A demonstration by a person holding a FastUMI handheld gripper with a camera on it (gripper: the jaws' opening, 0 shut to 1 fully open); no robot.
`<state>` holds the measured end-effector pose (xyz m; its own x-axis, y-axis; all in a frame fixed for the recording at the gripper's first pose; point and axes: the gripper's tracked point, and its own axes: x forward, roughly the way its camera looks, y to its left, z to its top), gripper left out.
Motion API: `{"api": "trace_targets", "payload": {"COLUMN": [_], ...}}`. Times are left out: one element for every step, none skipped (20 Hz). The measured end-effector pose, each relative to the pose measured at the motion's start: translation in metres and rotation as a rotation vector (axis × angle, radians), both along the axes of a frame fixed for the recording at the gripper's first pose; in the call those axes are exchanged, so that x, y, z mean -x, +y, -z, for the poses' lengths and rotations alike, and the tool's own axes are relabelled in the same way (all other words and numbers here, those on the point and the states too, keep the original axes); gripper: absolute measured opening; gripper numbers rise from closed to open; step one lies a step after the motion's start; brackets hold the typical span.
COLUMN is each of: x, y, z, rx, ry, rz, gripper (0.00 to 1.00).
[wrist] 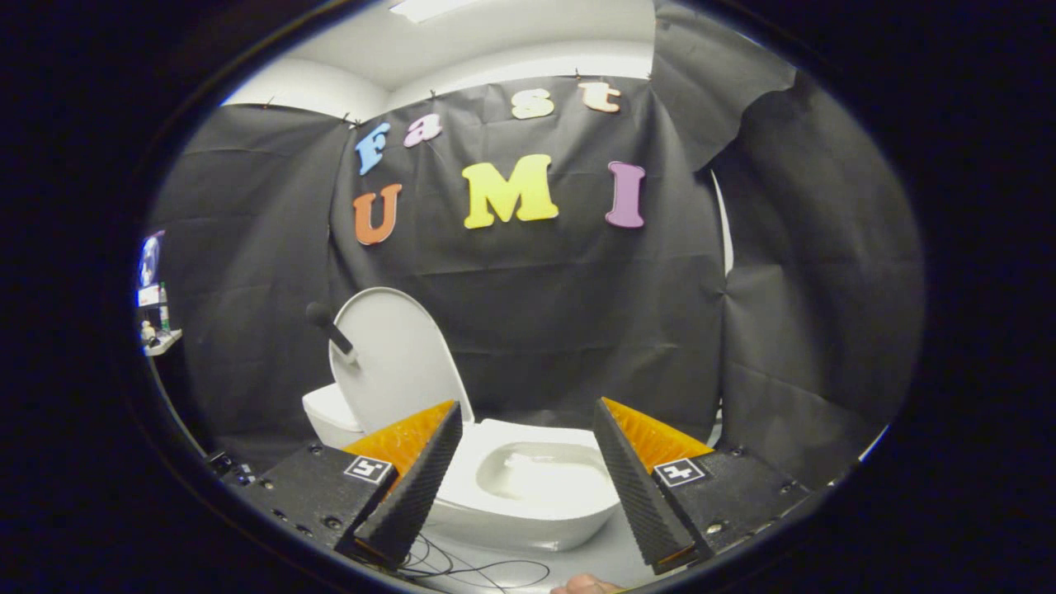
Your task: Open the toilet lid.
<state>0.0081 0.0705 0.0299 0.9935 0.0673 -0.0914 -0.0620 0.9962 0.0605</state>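
A white toilet [536, 520] stands just ahead of my fingers, its bowl showing between them. Its white lid [400, 355] is raised upright, leaning back toward the tank [328, 412] beyond my left finger. A short dark handle [330, 328] sticks out from the lid's left edge. My gripper [524, 487] is open, with its fingers wide apart and nothing held between them. The fingers are pulled back from the lid and touch nothing.
Black cloth walls close in behind and to the right of the toilet. A small shelf [161, 338] with bottles hangs on the far left. Thin dark cables [462, 568] lie on the floor below the bowl. A fingertip [586, 586] pokes in below the fingers.
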Motion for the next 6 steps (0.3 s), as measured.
{"api": "trace_targets", "payload": {"x": [0.005, 0.008, 0.012, 0.014, 0.016, 0.019], "y": [-0.005, -0.009, -0.014, -0.021, -0.03, -0.037], "z": [0.003, 0.005, 0.007, 0.009, 0.012, 0.014], "rx": [-0.005, -0.007, -0.007, -0.001, 0.002, 0.0], "ry": [-0.003, -0.006, -0.011, -0.013, -0.014, -0.012], "rz": [0.005, 0.009, 0.018, 0.034, 0.06, 0.079], "gripper": [1.0, 1.0, 1.0, 1.0, 1.0, 1.0]}}
